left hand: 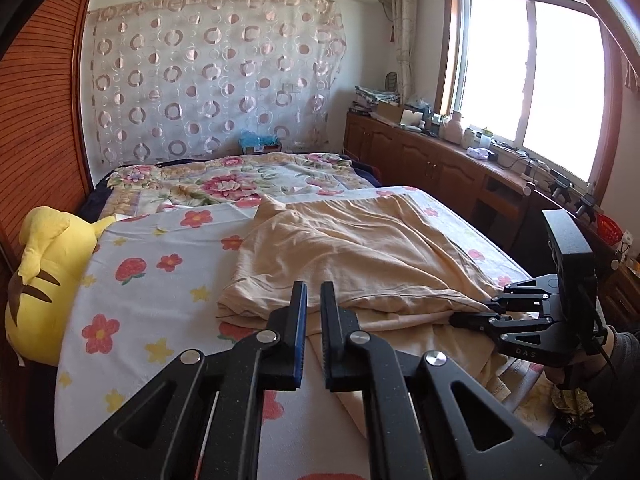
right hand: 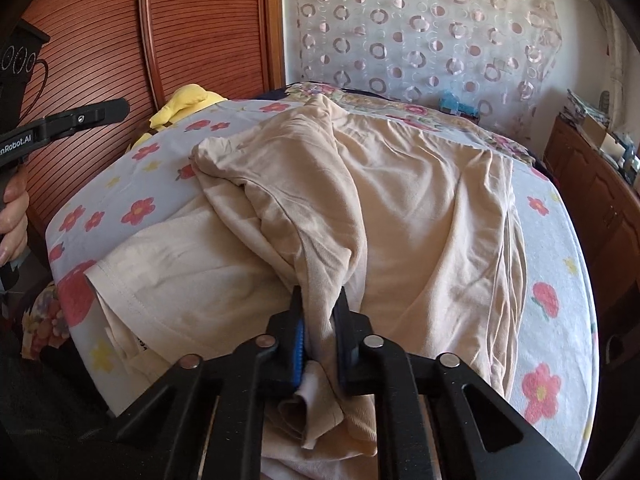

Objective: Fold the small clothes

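A beige garment [left hand: 360,248] lies rumpled and partly doubled over on the flowered bed sheet [left hand: 160,280]. My right gripper [right hand: 320,300] is shut on a bunched fold of this beige garment [right hand: 420,208], lifting it into a ridge near the bed's front edge. In the left wrist view the right gripper [left hand: 454,320] comes in from the right, its tips at the cloth's near corner. My left gripper [left hand: 314,292] hovers over the garment's near left edge, jaws nearly together with nothing between them. In the right wrist view the left gripper [right hand: 120,108] hangs in the air, clear of the cloth.
A yellow plush toy [left hand: 48,272] sits at the bed's left side against a ribbed wooden wardrobe [right hand: 120,20]. A floral quilt [left hand: 228,184] covers the far end of the bed. A cluttered wooden cabinet [left hand: 420,160] runs under the window on the right. A hand [right hand: 14,216] holds the left gripper's handle.
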A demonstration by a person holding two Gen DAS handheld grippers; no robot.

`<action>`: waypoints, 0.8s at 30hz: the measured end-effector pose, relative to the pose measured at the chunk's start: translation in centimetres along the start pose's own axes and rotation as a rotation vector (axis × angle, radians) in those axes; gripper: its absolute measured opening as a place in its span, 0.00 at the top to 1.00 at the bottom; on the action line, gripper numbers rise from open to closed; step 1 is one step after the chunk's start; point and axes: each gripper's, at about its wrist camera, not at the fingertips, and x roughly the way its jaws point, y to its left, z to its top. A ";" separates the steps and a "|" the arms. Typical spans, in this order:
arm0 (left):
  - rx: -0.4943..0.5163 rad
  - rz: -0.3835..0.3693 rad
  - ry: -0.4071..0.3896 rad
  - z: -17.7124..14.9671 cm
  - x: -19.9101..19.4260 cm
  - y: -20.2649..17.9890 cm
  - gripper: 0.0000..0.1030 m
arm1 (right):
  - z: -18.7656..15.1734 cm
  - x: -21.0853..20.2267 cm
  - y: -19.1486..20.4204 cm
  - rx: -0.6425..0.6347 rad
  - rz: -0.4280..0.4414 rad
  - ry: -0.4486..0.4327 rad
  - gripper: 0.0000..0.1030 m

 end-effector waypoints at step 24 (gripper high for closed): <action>-0.006 -0.015 0.047 -0.3 1.5 -0.8 0.17 | -5.0 -8.7 -5.3 0.182 -0.102 -0.066 0.94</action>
